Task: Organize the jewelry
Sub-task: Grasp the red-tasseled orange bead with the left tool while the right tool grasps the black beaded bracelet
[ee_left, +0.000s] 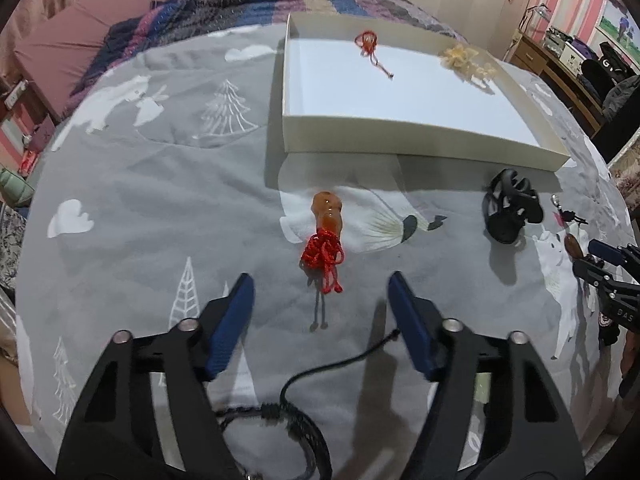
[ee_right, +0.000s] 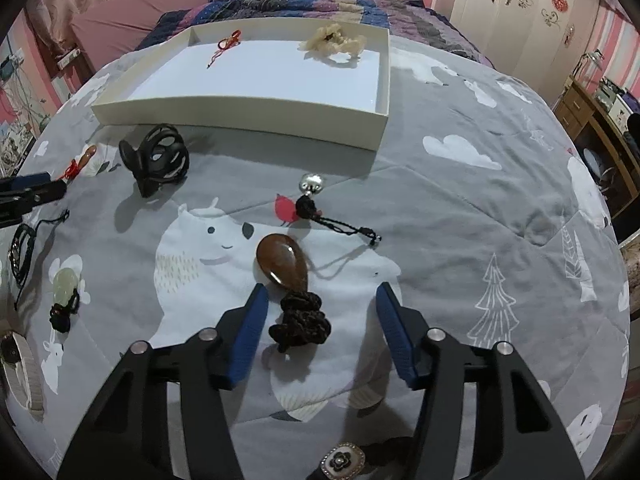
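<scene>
A white tray (ee_left: 420, 138) lies on the grey bedspread and holds a red-cord charm (ee_left: 370, 46) and a cream hair scrunchie (ee_left: 464, 60). My left gripper (ee_left: 322, 280) is open, just short of an orange pendant with a red cord (ee_left: 326, 228). My right gripper (ee_right: 320, 292) is open, its fingers on either side of a brown teardrop pendant with a dark braided cord (ee_right: 286, 264). The tray also shows in the right wrist view (ee_right: 240, 114).
A black hair claw (ee_right: 158, 158), a silver bell on a black cord (ee_right: 312, 188), a pale green stone pendant (ee_right: 64, 284), a black cord bracelet (ee_right: 20, 252) and a flower brooch (ee_right: 342, 460) lie on the bedspread. A wooden desk (ee_right: 592, 136) stands at the right.
</scene>
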A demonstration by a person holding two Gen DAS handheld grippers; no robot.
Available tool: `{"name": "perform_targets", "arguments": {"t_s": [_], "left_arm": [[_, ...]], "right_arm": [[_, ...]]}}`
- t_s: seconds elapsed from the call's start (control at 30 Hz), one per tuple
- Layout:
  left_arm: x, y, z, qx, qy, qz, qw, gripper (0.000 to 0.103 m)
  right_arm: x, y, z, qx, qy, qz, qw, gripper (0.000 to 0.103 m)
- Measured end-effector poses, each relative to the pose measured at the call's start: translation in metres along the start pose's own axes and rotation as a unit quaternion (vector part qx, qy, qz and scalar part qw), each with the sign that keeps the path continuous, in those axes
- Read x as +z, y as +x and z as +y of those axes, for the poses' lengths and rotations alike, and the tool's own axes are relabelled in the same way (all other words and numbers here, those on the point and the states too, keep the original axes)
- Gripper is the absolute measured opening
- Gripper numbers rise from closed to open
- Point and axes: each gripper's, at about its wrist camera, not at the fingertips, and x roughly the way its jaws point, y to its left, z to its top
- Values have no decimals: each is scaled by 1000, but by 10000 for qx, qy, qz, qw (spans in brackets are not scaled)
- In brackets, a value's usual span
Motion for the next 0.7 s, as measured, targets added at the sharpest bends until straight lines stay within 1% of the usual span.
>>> {"name": "perform_targets", "arguments": {"t_s": [0.17,0.23,0.3,0.33,0.43,0.47,0.5,0.57,0.6,0.63,0.7], "left_arm": [[6,6,-2,36,58,-52,10000,61],[9,9,-2,60,85,-65,9999,53],[12,11,-2,136,125,-80,9998,49],[13,11,-3,140,140,-86,9998,45],[14,12,-3,125,193,-97,9997,39],[14,12,-4,199,220,-109,9995,37],[14,12,-4,246,246,-111,9993,32],[13,11,-4,243,269,-115,9993,21],[12,11,-4,211,266,-103,9994,14],[12,10,-4,187,261,-89,9994,10],[10,9,-3,179,250,-74,9995,9]], "right_arm": [[-2,-2,0,55,19,5,10000,48],[-2,-2,1,122,34,1,9999,43],[-2,-2,2,166,35,-5,9999,37],[-2,-3,2,166,29,-6,9999,35],[-3,-3,4,174,-22,-4,9998,28],[-3,-3,4,167,-32,-7,9999,28],[-3,-3,4,172,-28,-10,9998,28],[-4,-3,4,194,-5,-14,9998,28],[-4,-3,4,199,-5,-16,9998,28],[-4,-3,4,208,-4,-20,9998,27],[-4,-4,3,225,-1,-20,9997,26]]}}
